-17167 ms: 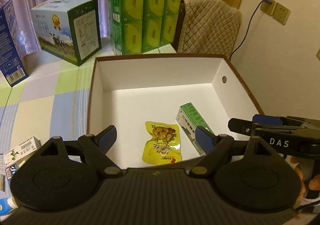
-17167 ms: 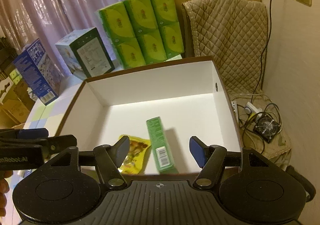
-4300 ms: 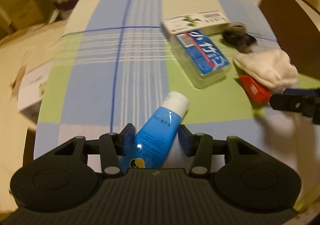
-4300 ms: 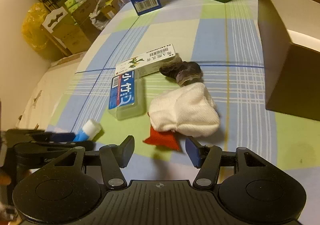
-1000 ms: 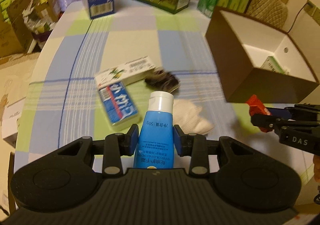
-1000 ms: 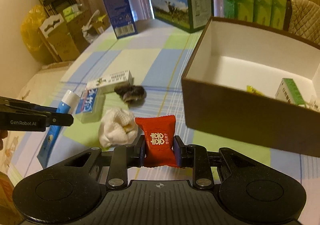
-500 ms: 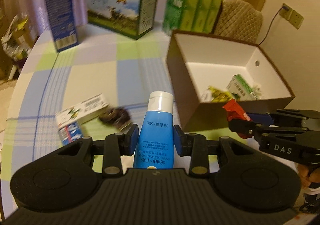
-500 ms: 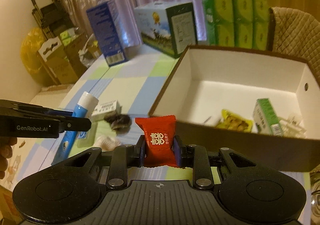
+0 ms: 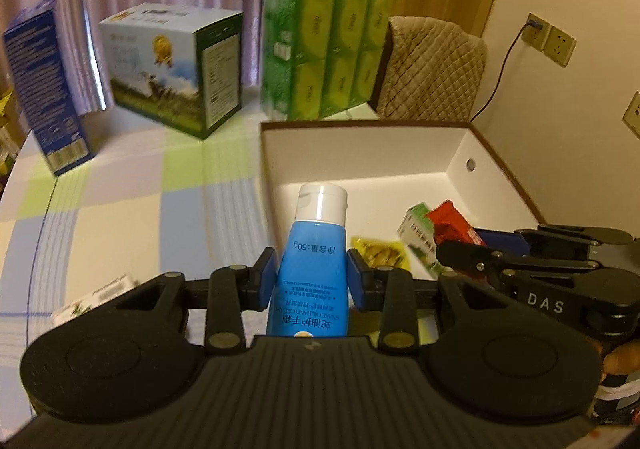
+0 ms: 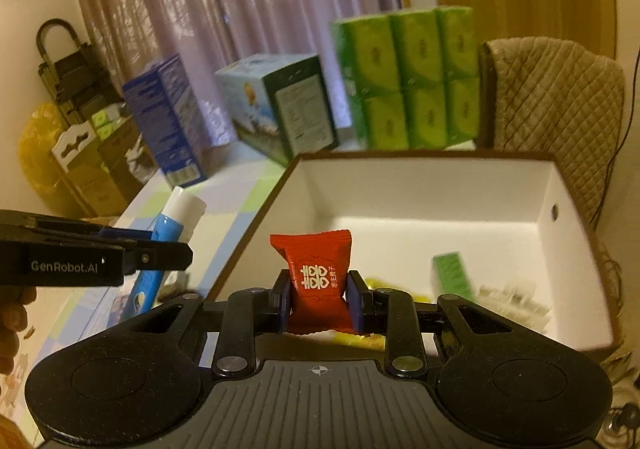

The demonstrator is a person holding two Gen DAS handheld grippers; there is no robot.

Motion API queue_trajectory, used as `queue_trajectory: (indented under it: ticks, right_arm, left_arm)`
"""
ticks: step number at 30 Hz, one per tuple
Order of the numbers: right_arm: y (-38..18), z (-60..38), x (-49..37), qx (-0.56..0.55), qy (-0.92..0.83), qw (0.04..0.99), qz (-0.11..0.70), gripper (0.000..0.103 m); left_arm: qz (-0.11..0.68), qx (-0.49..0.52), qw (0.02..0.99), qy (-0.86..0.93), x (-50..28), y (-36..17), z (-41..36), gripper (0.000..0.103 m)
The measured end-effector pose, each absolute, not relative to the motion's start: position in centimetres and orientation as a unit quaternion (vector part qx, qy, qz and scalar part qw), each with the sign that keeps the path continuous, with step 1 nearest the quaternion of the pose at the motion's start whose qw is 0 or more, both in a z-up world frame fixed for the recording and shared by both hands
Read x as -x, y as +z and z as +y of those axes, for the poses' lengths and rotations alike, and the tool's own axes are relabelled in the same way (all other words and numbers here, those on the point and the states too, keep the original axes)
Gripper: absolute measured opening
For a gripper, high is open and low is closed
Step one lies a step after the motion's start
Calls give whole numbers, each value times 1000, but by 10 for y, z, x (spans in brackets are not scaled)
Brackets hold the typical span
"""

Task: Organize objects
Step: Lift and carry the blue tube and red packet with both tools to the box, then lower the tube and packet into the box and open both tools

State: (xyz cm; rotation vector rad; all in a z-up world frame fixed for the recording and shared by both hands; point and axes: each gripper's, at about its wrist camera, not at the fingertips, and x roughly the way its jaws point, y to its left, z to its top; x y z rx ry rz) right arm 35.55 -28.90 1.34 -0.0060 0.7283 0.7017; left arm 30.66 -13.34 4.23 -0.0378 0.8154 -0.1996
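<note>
My left gripper [image 9: 313, 278] is shut on a blue hand-cream tube [image 9: 314, 261] with a white cap, held at the near left corner of the open brown box [image 9: 360, 124]. My right gripper [image 10: 319, 299] is shut on a red candy packet [image 10: 317, 269], raised over the box's [image 10: 424, 155] near edge. From the left wrist view the red packet [image 9: 450, 224] hangs above the box's right side. Inside the box lie a green carton [image 10: 452, 273] and a yellow snack pouch [image 9: 380, 251]. The tube [image 10: 172, 227] also shows at the left of the right wrist view.
At the table's back stand a blue carton [image 9: 42, 89], a milk box [image 9: 176, 69] and stacked green tissue packs [image 9: 324, 53]. A quilted chair [image 9: 432, 69] is behind the box. A small white box [image 9: 96, 295] lies on the checked tablecloth [image 9: 120, 201]. A hand [image 10: 12, 325] holds the left gripper.
Both grippers have risen and moved toward the box, carrying the tube and the red packet. The packet is now over the box's interior, and the loose items on the cloth have dropped out of sight.
</note>
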Motion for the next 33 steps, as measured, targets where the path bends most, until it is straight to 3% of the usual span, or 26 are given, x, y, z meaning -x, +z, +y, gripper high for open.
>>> queue_trajectory:
  ticks: [14,33]
  right_arm:
    - [8,-298,-421,-1,318,881,350,25]
    - [-38,-292,-479,5,304,861,407,25]
  left_arm:
    - [393,11,915,-91,-374,43,-174,32]
    - [452,-18,890,-53,-445,-14,-193,32]
